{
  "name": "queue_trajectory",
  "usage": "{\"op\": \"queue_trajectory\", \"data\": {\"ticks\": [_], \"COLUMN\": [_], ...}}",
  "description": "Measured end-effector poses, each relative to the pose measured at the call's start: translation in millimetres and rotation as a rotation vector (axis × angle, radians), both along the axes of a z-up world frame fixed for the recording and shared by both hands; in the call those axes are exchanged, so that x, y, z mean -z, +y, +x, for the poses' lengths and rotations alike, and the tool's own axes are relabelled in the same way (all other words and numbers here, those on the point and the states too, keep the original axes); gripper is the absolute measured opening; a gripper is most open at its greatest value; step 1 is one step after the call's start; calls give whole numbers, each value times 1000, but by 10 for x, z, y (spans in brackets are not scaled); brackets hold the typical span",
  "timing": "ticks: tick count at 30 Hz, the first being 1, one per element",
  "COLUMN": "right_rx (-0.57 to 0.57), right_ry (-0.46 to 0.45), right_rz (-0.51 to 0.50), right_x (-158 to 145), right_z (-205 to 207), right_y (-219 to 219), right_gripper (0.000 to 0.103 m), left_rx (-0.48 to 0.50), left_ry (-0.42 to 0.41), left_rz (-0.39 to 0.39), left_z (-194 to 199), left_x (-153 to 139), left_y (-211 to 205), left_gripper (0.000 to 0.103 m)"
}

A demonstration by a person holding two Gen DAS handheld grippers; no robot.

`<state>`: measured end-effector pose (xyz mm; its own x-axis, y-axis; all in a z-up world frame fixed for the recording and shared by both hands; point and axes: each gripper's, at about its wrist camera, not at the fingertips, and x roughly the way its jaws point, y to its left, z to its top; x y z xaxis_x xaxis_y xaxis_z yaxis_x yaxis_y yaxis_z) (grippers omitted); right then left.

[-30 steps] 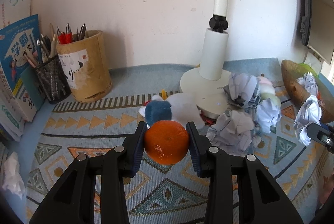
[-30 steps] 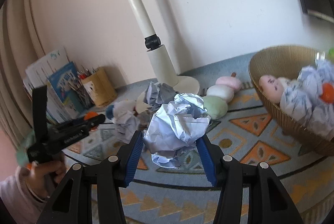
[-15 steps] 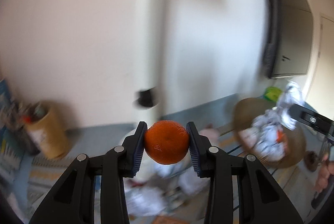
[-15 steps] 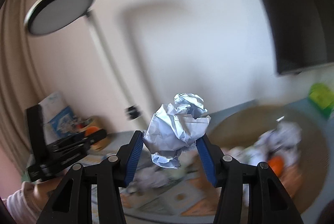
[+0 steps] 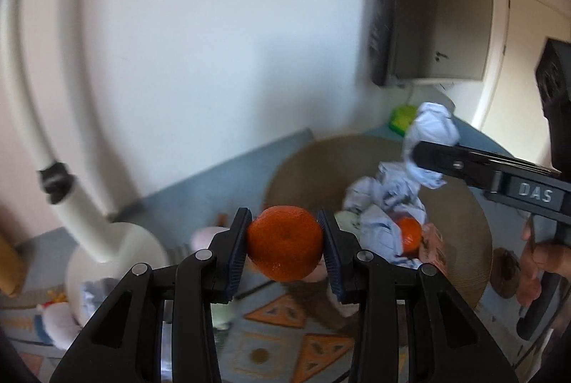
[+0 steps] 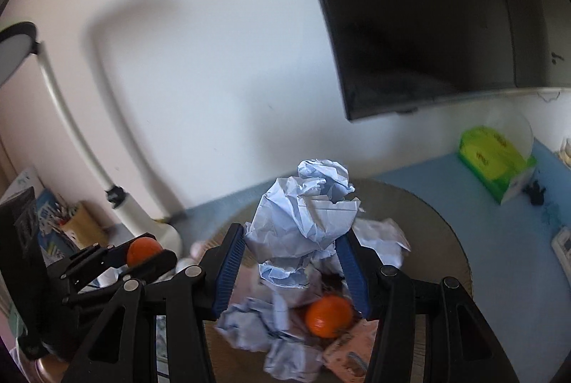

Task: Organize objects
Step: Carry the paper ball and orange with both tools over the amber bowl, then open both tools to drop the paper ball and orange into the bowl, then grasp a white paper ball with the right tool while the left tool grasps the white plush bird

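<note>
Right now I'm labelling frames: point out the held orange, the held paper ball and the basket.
held orange (image 5: 284, 247), left wrist view, front face.
held paper ball (image 6: 303, 219), right wrist view, middle.
basket (image 6: 439, 240), right wrist view, right rim.

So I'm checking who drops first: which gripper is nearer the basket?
Right. The right gripper holds its paper ball over the basket, above the orange inside. The left gripper, clamping an orange, is short of the rim.

You have a white desk lamp (image 6: 125, 201) at your left, a dark monitor (image 6: 428, 26) on the wall, and a green tissue box (image 6: 494, 162) far right.
</note>
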<state>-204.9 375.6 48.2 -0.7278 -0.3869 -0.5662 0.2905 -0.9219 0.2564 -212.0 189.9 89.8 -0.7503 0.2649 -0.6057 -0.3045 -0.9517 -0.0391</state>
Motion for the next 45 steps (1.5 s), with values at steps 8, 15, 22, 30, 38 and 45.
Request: {"op": "queue_trajectory", "data": {"ticks": [8,15,22,30,38,45], "right_rx": [-5,16,20,-11,-145,-259], "right_ry": [-79,-30,-1,56,90,8], "right_rz": [-20,1,6,3,38,96], "right_x": [232,156,-17,-345,-390,155], "right_z": [-149,-48,138,415,709,883], "right_y": [31,-34,-143,-448,-1202,-1896], "right_gripper": [103,103,103,103,103,103], "left_rx": [23,-9,-57,-149,-292,-408], "left_ry": [-48,-2,24,108,107,-46], "left_rz": [-8,-27,-24,-48,-104,-95], "left_z": [-24,100,257,514,703,724], "left_x": [81,7,-153,-538,-623,111], "left_y": [99,-20,-261,-900,-1888,-2572], "left_gripper": [103,102,102,102,102,102]}}
